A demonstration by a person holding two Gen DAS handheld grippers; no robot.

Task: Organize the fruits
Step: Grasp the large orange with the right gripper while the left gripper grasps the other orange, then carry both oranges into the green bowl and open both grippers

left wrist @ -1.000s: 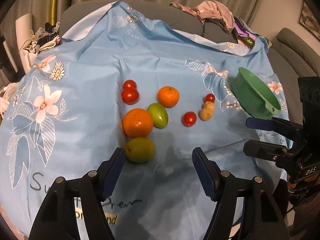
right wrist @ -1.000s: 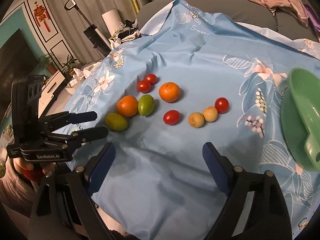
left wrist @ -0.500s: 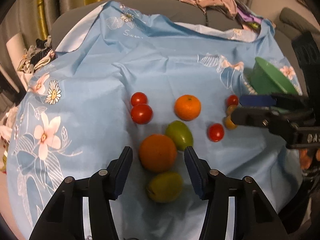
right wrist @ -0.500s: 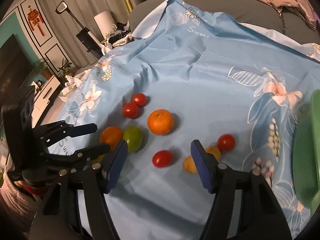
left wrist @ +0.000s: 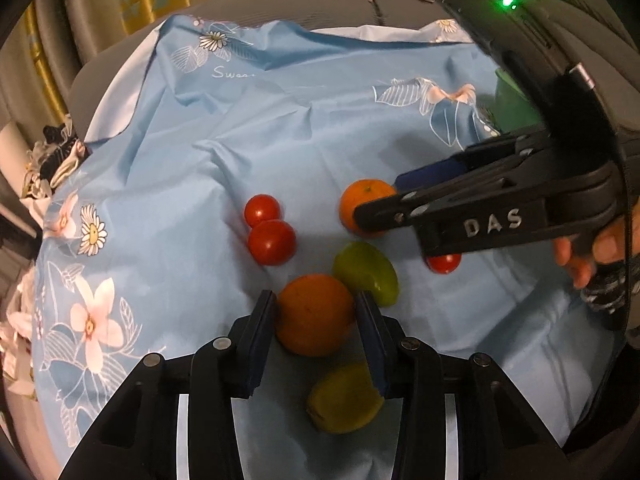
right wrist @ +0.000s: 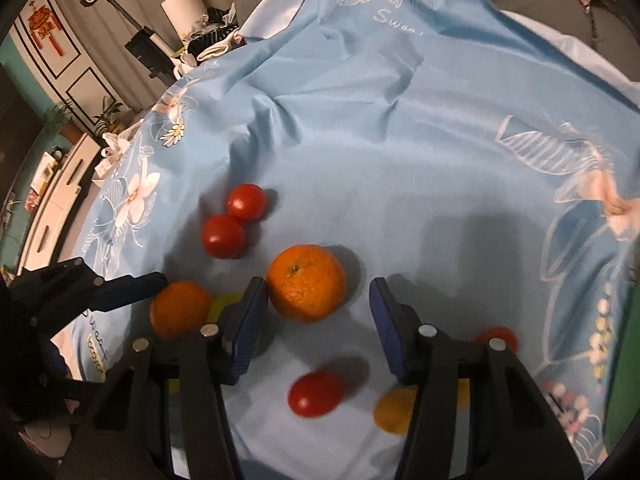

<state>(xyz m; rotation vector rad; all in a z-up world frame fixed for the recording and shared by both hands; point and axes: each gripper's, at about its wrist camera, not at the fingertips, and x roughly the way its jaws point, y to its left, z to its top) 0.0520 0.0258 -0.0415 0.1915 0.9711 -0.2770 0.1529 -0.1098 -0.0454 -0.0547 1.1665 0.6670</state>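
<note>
Fruits lie on a blue flowered cloth [left wrist: 168, 168]. My left gripper [left wrist: 314, 298] is closing around the near orange [left wrist: 314, 314], and both pads meet its sides. A green fruit [left wrist: 366, 272] touches that orange, and a yellow-green one [left wrist: 344, 398] lies under the fingers. My right gripper [right wrist: 318, 286] is closing too. The far orange [right wrist: 306, 282] sits between its fingertips, close to the left pad, with a gap at the right pad. From the left wrist this gripper [left wrist: 396, 196] reaches in from the right.
Two red tomatoes [left wrist: 272, 242] lie left of the oranges. Another tomato [right wrist: 316, 394], a small yellow fruit [right wrist: 394, 408] and a further tomato [right wrist: 496, 338] lie under the right gripper. A green bowl [left wrist: 510, 104] stands at the cloth's right edge. A person's hand [left wrist: 580, 256] holds the right gripper.
Both grippers have moved in over the fruits and narrowed. The left one now flanks the near orange; the right one has come down around the far orange.
</note>
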